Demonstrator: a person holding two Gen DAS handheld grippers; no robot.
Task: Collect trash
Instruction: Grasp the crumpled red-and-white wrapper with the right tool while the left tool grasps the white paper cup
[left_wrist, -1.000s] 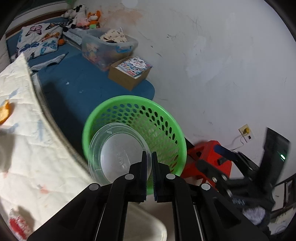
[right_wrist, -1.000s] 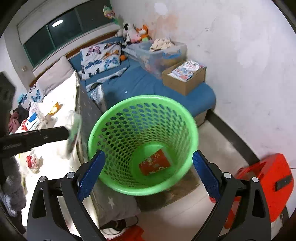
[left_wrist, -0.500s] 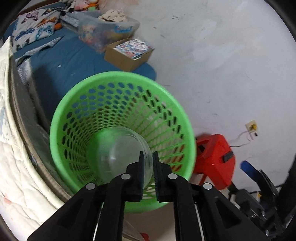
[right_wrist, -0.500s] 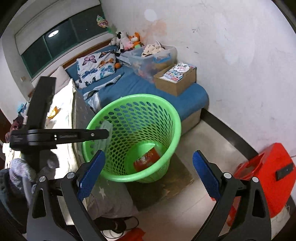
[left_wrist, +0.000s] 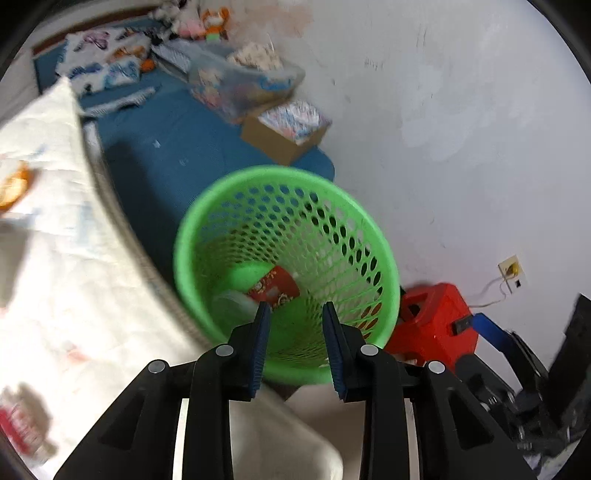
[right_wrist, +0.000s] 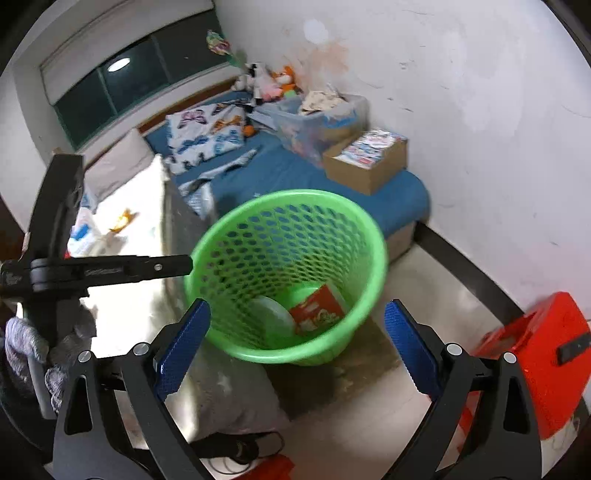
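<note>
Lying blurred in the green basket (left_wrist: 373, 236), clear lid (right_wrist: 273, 317) half hidden; both grippers' fingers open, empty

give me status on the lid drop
Left gripper jaws just opened, empty. Right gripper open, empty. Clear lid in green basket beside red packet. Nothing blocking.

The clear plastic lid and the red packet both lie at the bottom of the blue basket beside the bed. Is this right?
Not quite: the basket is green, not blue, as the right wrist view shows. The clear plastic lid and the red packet do lie at its bottom, beside the bed.
</note>
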